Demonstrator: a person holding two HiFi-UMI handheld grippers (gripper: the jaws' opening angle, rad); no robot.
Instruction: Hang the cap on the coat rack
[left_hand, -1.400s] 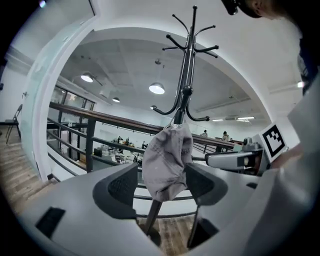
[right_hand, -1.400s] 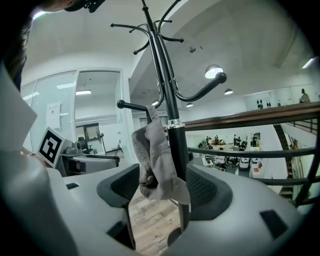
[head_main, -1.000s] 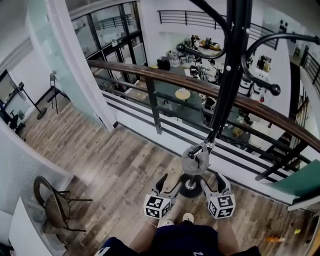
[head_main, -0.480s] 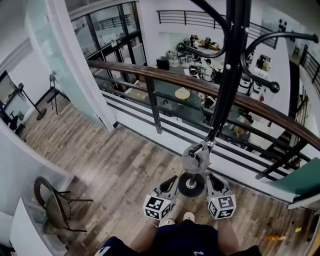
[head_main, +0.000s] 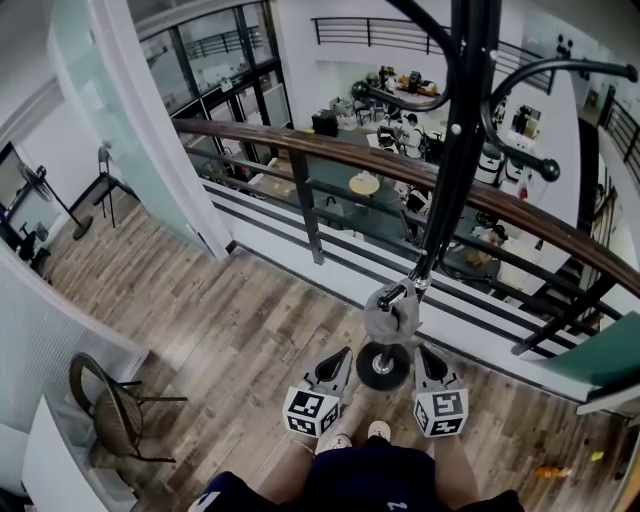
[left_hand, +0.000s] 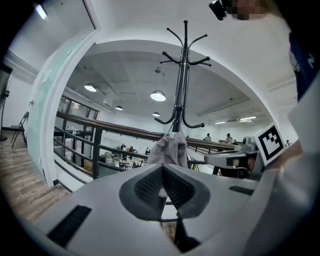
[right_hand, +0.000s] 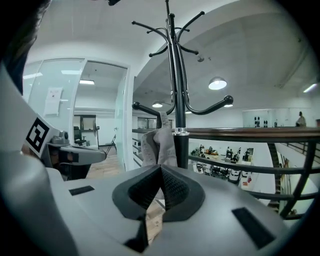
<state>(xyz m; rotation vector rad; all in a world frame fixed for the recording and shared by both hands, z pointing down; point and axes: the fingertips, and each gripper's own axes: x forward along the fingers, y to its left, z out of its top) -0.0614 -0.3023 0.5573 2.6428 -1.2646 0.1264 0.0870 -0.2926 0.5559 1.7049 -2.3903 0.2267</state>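
While both hands sit low at 6 o'clock, pointing near level toward 12: left gripper (head_main: 338, 358), jaws just closed together, nothing between them. Grey cap (head_main: 392, 316), centre, hanging from a low hook of the coat rack (head_main: 452, 150), beyond both tips. Right gripper (head_main: 421, 354), jaws likewise just closed together, empty.

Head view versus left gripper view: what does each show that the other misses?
Only the head view: the round base of the coat rack, the wooden floor, a chair and the person's shoes. Only the left gripper view: the rack's topmost hooks, ceiling lamps, and a straight look at the left hand-held gripper, jaws just closed with nothing between them. Both: the grey cap hanging on the rack, the wood-topped railing and the right hand-held gripper.
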